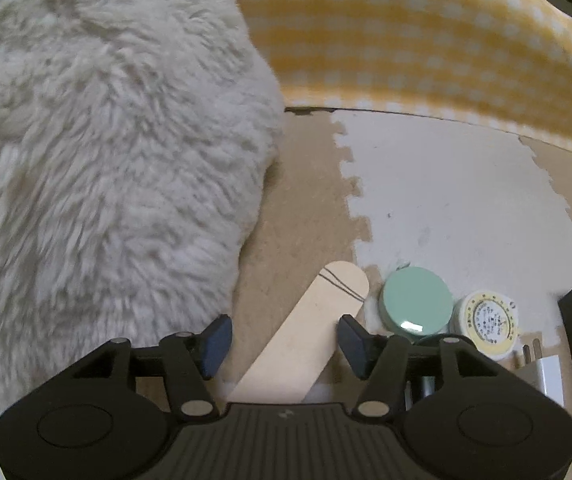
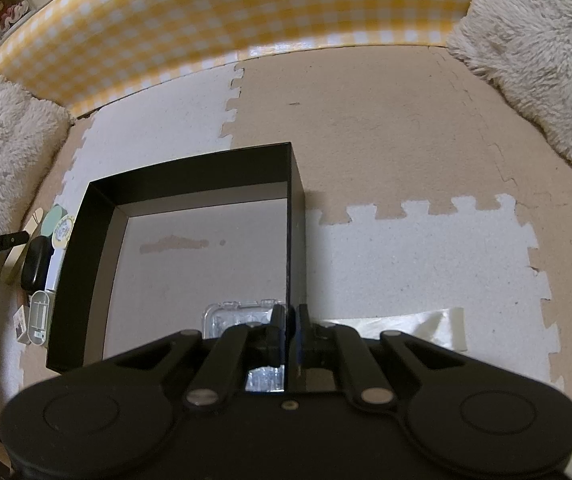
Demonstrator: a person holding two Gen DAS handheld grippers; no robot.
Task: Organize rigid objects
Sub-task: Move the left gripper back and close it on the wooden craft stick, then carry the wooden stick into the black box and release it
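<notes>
My left gripper (image 1: 283, 338) is open above a flat wooden stick (image 1: 310, 336) that lies on the foam mat between its fingers. To its right stand a mint green round tin (image 1: 416, 304), a small yellow-rimmed round tin (image 1: 486, 326) and a white charger plug (image 1: 548, 372). My right gripper (image 2: 290, 320) is shut on the right wall of a black open box (image 2: 189, 168). A clear plastic case (image 2: 237, 316) lies inside the box near the gripper. Left of the box in the right wrist view lie the tins (image 2: 59, 224), a black case (image 2: 35, 262) and a white item (image 2: 39, 316).
A fluffy white cushion (image 1: 97, 160) fills the left of the left wrist view. A yellow checked wall (image 2: 221, 16) bounds the far side of the mat. Another fluffy cushion (image 2: 538, 60) lies at the right. A translucent plastic sheet (image 2: 414, 324) lies right of the box.
</notes>
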